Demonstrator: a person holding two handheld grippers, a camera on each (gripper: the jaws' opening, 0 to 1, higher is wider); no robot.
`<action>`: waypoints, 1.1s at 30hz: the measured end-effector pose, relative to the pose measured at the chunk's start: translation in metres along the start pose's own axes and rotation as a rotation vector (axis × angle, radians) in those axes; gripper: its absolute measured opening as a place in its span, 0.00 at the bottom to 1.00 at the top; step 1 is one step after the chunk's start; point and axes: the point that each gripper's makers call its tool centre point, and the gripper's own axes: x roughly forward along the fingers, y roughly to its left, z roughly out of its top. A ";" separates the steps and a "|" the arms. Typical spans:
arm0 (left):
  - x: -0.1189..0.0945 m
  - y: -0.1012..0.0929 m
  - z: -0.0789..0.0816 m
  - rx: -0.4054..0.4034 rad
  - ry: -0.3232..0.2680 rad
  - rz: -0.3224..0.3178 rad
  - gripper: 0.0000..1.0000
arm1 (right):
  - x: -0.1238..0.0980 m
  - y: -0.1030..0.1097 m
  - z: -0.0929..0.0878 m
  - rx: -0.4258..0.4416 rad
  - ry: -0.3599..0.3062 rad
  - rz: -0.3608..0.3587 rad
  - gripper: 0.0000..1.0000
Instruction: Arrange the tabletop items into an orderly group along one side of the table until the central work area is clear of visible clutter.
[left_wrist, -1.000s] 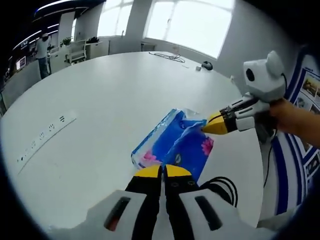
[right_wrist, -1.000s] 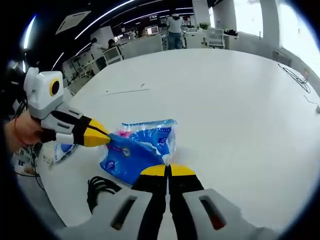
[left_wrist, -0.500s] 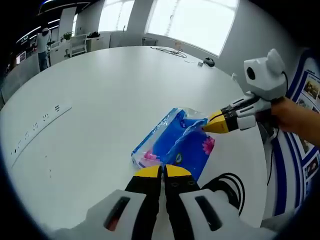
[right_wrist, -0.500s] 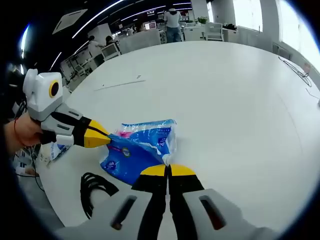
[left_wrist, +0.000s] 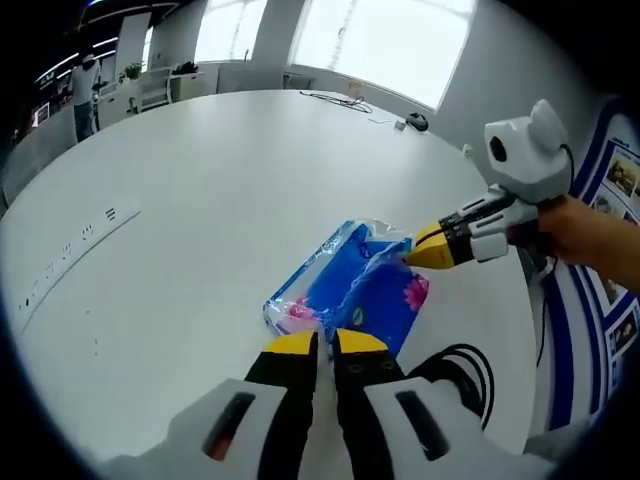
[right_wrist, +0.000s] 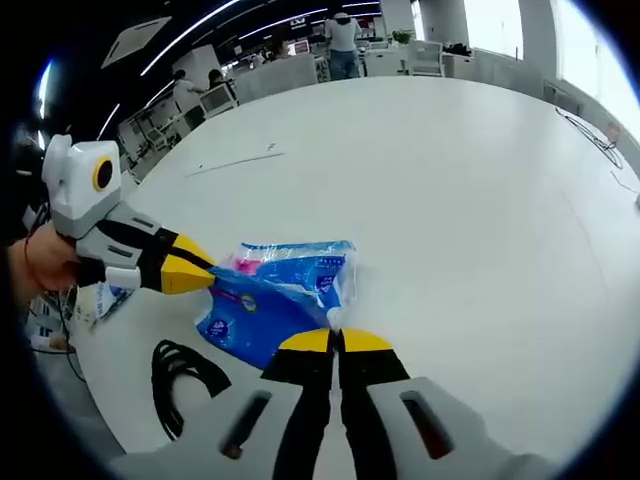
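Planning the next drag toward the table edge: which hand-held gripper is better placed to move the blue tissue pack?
Right, probably. The right hand-held gripper looks shut on the tissue pack's plastic edge. The left hand-held gripper's jaws have parted slightly at the opposite edge.

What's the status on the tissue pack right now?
Left gripper slightly open at blue tissue pack; right gripper shut on its wrapper. Black cable coiled beside pack.
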 end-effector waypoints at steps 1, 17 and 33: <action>0.000 0.000 0.000 0.001 0.002 0.001 0.05 | 0.000 -0.001 0.000 0.000 -0.004 -0.002 0.00; -0.004 -0.002 -0.003 -0.010 0.006 0.001 0.16 | -0.001 -0.010 -0.002 -0.008 -0.009 -0.036 0.15; -0.014 -0.001 0.008 -0.022 -0.027 0.018 0.34 | -0.011 -0.011 0.004 -0.004 -0.033 -0.052 0.25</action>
